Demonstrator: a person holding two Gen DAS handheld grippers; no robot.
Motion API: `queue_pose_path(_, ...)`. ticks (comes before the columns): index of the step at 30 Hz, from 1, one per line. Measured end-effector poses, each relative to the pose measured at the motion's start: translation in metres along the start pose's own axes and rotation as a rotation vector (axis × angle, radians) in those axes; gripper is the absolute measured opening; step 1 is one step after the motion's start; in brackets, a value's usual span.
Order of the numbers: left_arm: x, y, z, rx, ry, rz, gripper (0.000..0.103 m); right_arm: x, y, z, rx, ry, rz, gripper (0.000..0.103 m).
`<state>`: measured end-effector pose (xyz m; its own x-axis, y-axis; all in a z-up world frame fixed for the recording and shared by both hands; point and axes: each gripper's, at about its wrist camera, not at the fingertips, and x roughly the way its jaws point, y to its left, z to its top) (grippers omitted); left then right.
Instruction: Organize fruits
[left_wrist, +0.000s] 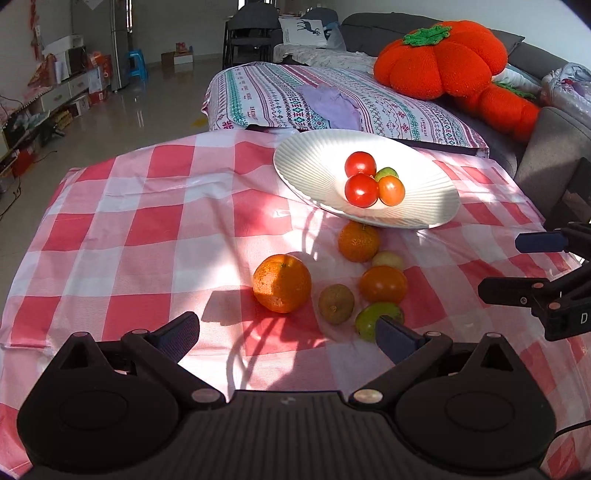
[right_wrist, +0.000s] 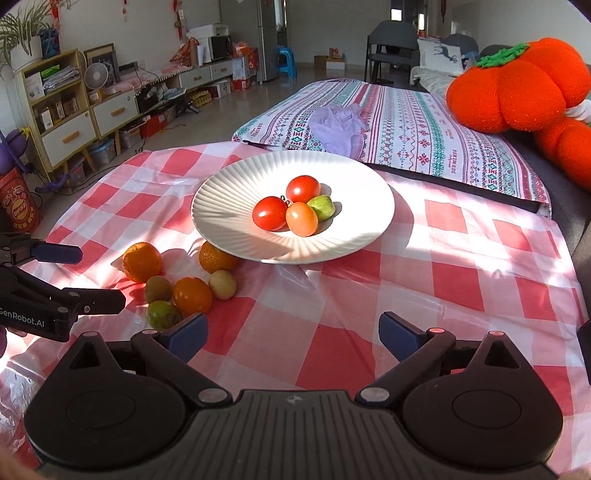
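A white ribbed plate (left_wrist: 303, 162) (right_wrist: 221, 206) on the red-checked cloth holds two red tomatoes (right_wrist: 271, 213), an orange one and a green fruit (right_wrist: 322, 207). In front of the plate lie loose fruits: two oranges (left_wrist: 282, 282) (left_wrist: 358, 242), an orange tomato (left_wrist: 383, 285), a brown fruit (left_wrist: 336, 304), a pale one (left_wrist: 388, 260) and a green one (left_wrist: 371, 317). My left gripper (left_wrist: 288, 332) (right_wrist: 85, 277) stands open just short of the large orange. My right gripper (right_wrist: 293, 332) (left_wrist: 524, 266) is open over bare cloth, with nothing between its fingers.
A patterned mattress (right_wrist: 406, 122) with a lilac cloth lies behind the table. An orange pumpkin plush (left_wrist: 439, 55) sits on the grey sofa at the right. The tablecloth's left edge (left_wrist: 44, 206) drops to the floor; shelves and boxes line the far left wall.
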<state>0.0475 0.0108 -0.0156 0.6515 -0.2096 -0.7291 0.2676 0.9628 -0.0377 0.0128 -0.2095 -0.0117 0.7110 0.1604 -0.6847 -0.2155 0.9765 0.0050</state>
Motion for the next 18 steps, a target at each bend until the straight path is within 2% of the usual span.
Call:
queue_pose_path(8,0.018,0.009,-0.016,0.034,0.019,0.035,0.099,0.006,0.009,-0.008,-0.046,0.006,0.001,0.101)
queue_pose_path(18,0.026,0.016,-0.017,0.074,-0.074,0.021,0.099,0.015,0.024,-0.021,-0.082,0.038,0.029,0.102)
